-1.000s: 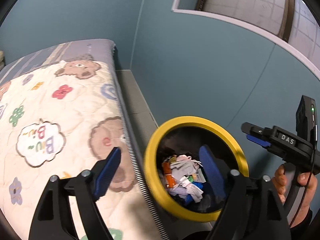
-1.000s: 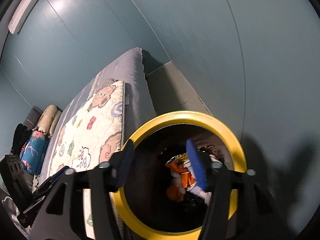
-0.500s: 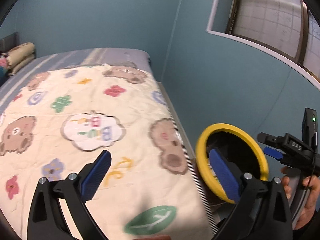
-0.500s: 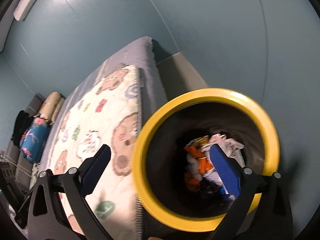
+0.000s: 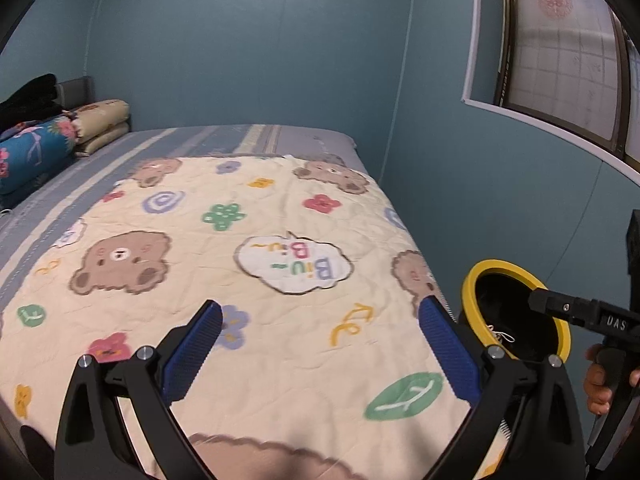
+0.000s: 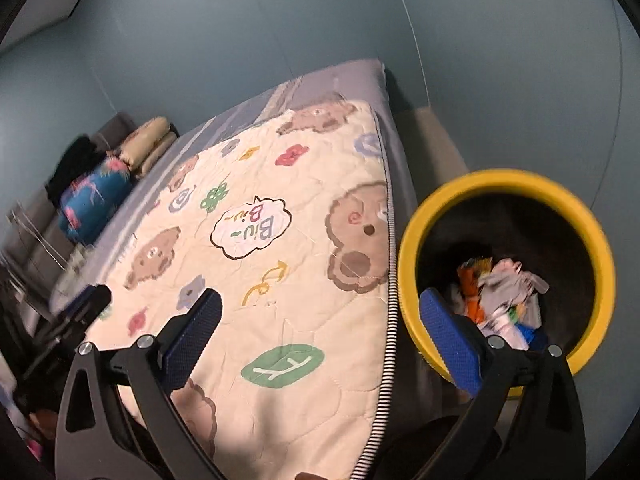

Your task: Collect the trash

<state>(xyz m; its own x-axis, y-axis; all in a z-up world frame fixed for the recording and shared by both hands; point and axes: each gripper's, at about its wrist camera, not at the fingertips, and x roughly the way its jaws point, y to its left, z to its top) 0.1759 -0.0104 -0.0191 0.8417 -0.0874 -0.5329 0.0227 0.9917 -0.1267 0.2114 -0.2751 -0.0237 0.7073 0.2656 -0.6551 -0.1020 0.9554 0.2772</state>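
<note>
A black trash bin with a yellow rim stands on the floor beside the bed. Inside it lies a heap of crumpled wrappers and paper, orange, white and blue. My right gripper is open and empty; its left finger is over the quilt and its right finger over the bin's near rim. In the left wrist view my left gripper is open and empty above the quilt, with the bin at the right. A hand holds the right gripper's black body over the bin.
A cream quilt with bears and flowers covers the grey striped bed. Folded blankets and pillows are stacked at its far left end. Teal walls close in behind and on the right, with a window. A narrow floor strip runs beside the bed.
Both views have swung left, away from the bin mouth and onto the bed. Both grippers' jaws have spread wider. The bin now sits at the right edge of each view.
</note>
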